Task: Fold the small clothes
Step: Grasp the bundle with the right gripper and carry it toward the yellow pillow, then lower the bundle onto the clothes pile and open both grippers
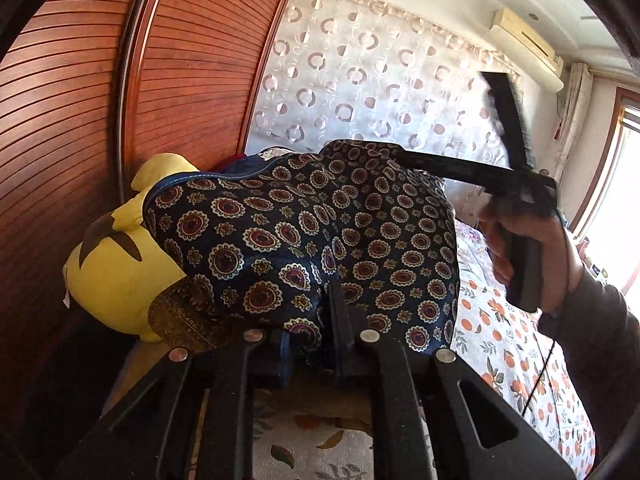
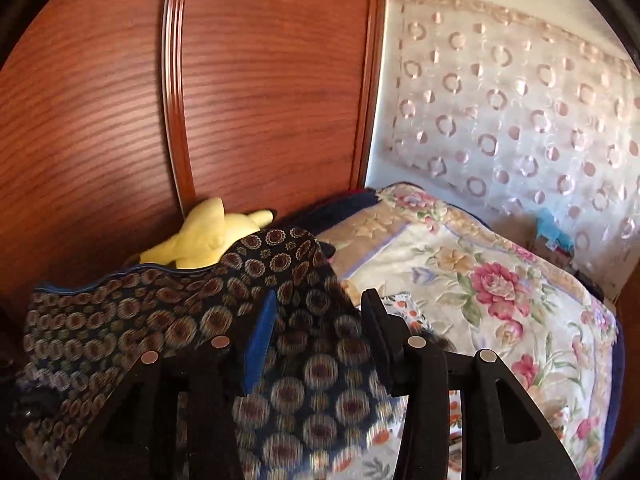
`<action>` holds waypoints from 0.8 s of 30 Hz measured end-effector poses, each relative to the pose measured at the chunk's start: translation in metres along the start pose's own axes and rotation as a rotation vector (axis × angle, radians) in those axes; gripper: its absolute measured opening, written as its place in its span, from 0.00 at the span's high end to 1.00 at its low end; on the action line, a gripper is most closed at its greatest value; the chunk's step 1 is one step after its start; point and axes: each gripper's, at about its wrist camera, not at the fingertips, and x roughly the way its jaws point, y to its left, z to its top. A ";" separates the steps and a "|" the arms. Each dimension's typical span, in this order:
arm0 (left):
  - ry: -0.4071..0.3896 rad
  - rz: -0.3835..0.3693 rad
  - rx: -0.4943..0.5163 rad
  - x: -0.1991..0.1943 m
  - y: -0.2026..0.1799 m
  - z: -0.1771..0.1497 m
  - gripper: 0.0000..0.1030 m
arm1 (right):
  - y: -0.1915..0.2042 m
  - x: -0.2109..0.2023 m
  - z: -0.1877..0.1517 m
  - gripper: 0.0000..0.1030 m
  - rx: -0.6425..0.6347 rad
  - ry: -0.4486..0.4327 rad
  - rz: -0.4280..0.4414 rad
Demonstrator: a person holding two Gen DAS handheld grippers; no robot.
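Left gripper [image 1: 310, 344] fingers: drawn close together, dark patterned garment [image 1: 304, 232] pinched between them at its lower edge. Cloth rises up and away from the tips, draped in the air, spreading both sides of the fingers. Yellow plush toy [image 1: 116, 272] sits beyond the cloth to the left of the fingers, against the wooden wardrobe [image 1: 72, 120]. Bed cover with orange print [image 1: 500, 344] lies below and right of the fingers.

Right gripper seen from the left camera: handle in the person's right hand [image 1: 532, 248], one finger reaching onto the garment's upper right edge; the other finger stands up clear of it.

Right gripper [image 2: 316, 312] own view: fingers spread wide. The garment [image 2: 168, 320] lies across the left blue-padded finger [image 2: 260, 344] and fills the gap; the right finger [image 2: 376, 320] looks bare at the cloth's edge. No pinch visible, so it seems to hold nothing. Flowered quilt [image 2: 500, 280] well right of the fingers.

Judgement: early step, garment lifted and being spread for a first fold, not yet laid flat. Next move likely calls for the right fingers to close on the far edge, then both to pull taut and lower it onto the bed.
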 end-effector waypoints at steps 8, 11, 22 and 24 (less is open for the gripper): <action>0.016 0.019 0.001 -0.008 0.000 -0.005 0.84 | 0.020 0.008 -0.039 0.55 0.013 0.048 0.042; 0.012 0.046 0.023 -0.014 -0.005 -0.004 0.84 | 0.018 0.015 -0.043 0.55 0.045 0.060 0.042; -0.040 0.095 0.169 -0.061 -0.037 -0.003 0.58 | 0.026 -0.094 -0.074 0.55 0.098 -0.033 0.029; -0.049 0.077 0.193 -0.069 -0.045 -0.004 0.53 | 0.029 -0.117 -0.087 0.55 0.116 -0.044 0.009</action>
